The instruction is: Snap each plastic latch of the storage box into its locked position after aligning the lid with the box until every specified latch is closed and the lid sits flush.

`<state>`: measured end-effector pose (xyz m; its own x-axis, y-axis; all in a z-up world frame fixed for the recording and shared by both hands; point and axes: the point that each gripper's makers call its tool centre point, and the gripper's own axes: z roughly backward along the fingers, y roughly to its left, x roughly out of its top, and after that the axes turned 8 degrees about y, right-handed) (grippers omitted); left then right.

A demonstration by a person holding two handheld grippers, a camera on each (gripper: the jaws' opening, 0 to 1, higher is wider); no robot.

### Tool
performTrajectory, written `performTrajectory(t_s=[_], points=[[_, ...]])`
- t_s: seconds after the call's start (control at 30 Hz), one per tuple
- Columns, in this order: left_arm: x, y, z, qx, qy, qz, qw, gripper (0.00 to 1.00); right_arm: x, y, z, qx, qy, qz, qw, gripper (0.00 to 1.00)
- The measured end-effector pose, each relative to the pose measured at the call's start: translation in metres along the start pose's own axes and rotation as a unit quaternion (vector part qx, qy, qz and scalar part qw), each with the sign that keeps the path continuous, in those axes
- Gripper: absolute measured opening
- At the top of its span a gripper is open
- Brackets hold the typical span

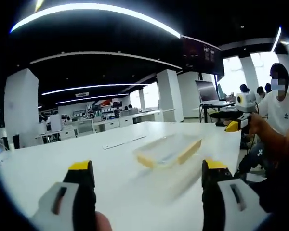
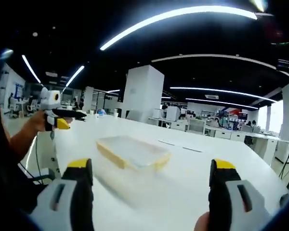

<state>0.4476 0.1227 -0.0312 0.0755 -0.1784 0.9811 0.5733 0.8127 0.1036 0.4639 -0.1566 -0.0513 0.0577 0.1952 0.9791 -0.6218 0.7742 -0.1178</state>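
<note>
Clear plastic storage box [image 1: 167, 150]: lying on the white table [image 1: 86, 149], yellow latches showing along its sides; the lid is seemingly resting on top, though blur is hiding the fit.
Left gripper [image 1: 148, 174]: hovering near the box, jaws standing wide apart, holding nothing.
Right gripper [image 2: 151, 173]: hovering likewise, jaws spread, touching nothing.

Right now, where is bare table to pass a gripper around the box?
Bare white table lies on every side of the storage box. Widest stretch: between box and far edge, apart from thin flat strips. Nothing crowds it.
</note>
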Motion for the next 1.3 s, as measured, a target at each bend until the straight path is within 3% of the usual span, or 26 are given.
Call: performTrajectory(t_s=[0.13,0.27,0.37,0.5,0.6,0.73,0.9,1.03,1.3], points=[[-0.001,0.002,0.009,-0.01,-0.013,0.006,0.9999,0.92,-0.002,0.013,0.015,0.031,-0.033,-0.04,0.9982,1.0],[-0.01,0.005,0.017,-0.005,-0.015,0.012,0.9998,0.98,-0.003,0.03,0.029,0.073,-0.086,-0.092,0.9894,1.0],[-0.019,0.002,0.024,-0.028,-0.021,0.041,0.9986,0.99,-0.011,0.03,0.033,0.067,-0.078,-0.088,0.9908,1.0],[-0.028,0.018,0.026,-0.006,-0.014,0.044,0.9989,0.98,-0.013,0.033,0.03,0.069,-0.072,-0.083,0.9915,1.0],[-0.025,0.022,0.025,-0.004,-0.022,0.053,0.9983,0.98,-0.021,0.031,0.022,0.046,-0.048,-0.065,0.9957,1.0],[-0.023,0.013,0.021,-0.012,-0.029,0.055,0.998,0.99,-0.03,0.034,0.01,0.038,-0.027,-0.066,0.9967,1.0],[-0.029,0.003,0.017,-0.009,-0.017,0.061,0.9979,0.99,-0.032,0.036,0.01,0.039,-0.034,-0.081,0.9953,1.0],[-0.036,0.001,0.017,-0.001,-0.014,0.065,0.9978,1.0,-0.042,0.026,0.015,0.003,-0.016,-0.072,0.9973,1.0],[-0.046,0.014,0.017,0.017,-0.007,0.074,0.9971,1.0,-0.049,0.008,0.027,-0.014,-0.015,-0.08,0.9966,1.0]])
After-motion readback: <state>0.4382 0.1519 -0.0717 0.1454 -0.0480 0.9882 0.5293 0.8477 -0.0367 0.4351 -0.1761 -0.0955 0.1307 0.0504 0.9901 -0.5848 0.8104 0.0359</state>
